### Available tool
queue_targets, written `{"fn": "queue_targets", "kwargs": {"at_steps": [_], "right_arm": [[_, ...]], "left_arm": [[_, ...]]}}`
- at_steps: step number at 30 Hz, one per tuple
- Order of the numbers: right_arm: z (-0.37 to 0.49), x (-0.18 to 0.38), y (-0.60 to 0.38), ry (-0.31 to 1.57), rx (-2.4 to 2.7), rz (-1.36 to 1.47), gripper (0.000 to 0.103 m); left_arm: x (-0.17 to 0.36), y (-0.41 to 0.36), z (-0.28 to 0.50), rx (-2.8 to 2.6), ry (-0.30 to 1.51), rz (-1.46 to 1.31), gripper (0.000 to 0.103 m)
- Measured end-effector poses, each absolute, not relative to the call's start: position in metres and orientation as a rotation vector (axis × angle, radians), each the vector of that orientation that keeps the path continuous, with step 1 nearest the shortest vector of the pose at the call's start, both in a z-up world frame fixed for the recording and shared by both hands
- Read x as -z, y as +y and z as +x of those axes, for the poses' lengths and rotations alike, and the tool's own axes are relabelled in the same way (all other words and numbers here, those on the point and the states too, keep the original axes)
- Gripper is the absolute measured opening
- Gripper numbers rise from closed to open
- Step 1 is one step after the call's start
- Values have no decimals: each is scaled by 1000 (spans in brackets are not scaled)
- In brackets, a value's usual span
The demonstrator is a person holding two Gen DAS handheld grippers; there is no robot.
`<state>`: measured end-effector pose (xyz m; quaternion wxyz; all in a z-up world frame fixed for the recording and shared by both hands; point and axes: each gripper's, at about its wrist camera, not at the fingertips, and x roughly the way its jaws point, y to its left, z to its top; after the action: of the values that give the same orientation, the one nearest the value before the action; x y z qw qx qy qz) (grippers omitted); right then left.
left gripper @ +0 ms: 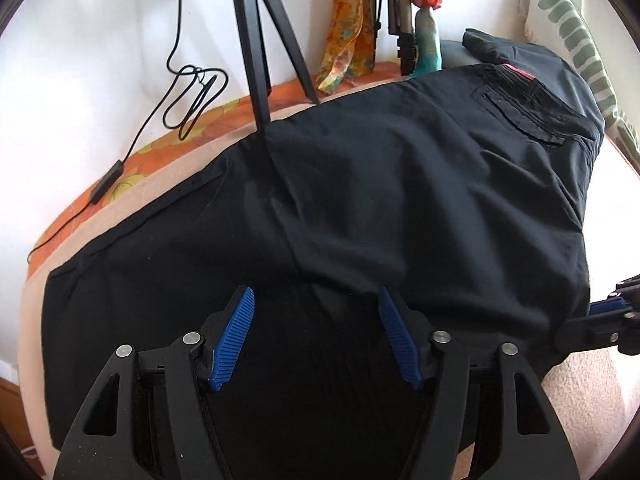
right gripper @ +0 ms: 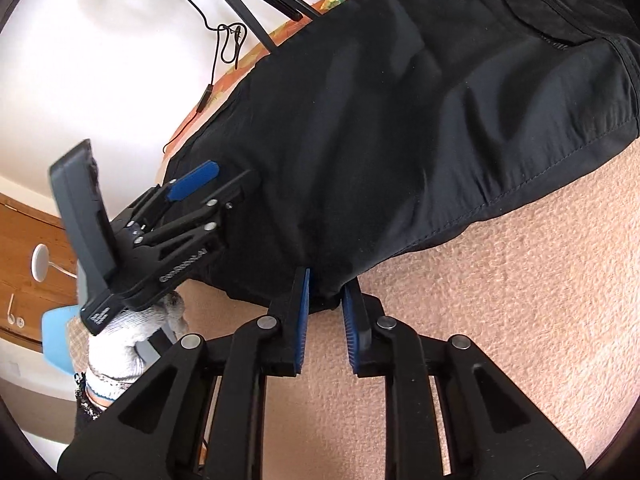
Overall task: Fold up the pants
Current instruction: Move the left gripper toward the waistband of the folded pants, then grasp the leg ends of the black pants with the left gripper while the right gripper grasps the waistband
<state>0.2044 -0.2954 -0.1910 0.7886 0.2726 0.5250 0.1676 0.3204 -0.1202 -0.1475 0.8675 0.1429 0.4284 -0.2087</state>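
Your black pants [left gripper: 360,200] lie spread across the pink-covered bed [right gripper: 500,300], waistband and zip pocket toward 1 o'clock in the left wrist view, the near edge running along the bottom. Your right gripper [right gripper: 326,304] has its jaws drawn narrow on that near edge, a small bunch of dark cloth pinched between the blue pads [right gripper: 302,320]. Your left gripper [left gripper: 316,332] points steeply down over the pants with its jaws standing wide, nothing between them. The risk, as it looks from here: the right pinch seems to hold only a little cloth, so a quick lift could pull it free or drag up just the top layer, leaving the fold skewed. The left jaws, if they close where they are, could gather a lump of mid-panel fabric instead of the hem. A tripod [left gripper: 260,40] stands at 12 o'clock beside the far edge, and a wide sweep could snag it. From the right wrist view your gloved left hand [right gripper: 132,336] grips its handle at 8 o'clock.
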Motion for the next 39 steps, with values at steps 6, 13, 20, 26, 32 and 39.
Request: {"fn": "queue_targets", "kwargs": {"at_steps": [6, 13, 20, 26, 32, 39], "right_arm": [[199, 183, -291, 1114, -353, 500, 21], [190, 153, -288, 1042, -343, 424, 32], [167, 132, -284, 999, -334, 352, 40], [149, 111, -286, 929, -319, 368, 48], [144, 98, -281, 897, -354, 399, 48], [139, 91, -274, 879, -378, 377, 48]], "left_arm": [[132, -67, 313, 393, 919, 19, 63], [94, 13, 271, 358, 858, -261, 64], [107, 118, 239, 137, 895, -566, 65], [144, 175, 234, -12, 932, -804, 65], [155, 190, 241, -52, 893, -897, 65], [160, 189, 258, -18, 820, -903, 66]]}}
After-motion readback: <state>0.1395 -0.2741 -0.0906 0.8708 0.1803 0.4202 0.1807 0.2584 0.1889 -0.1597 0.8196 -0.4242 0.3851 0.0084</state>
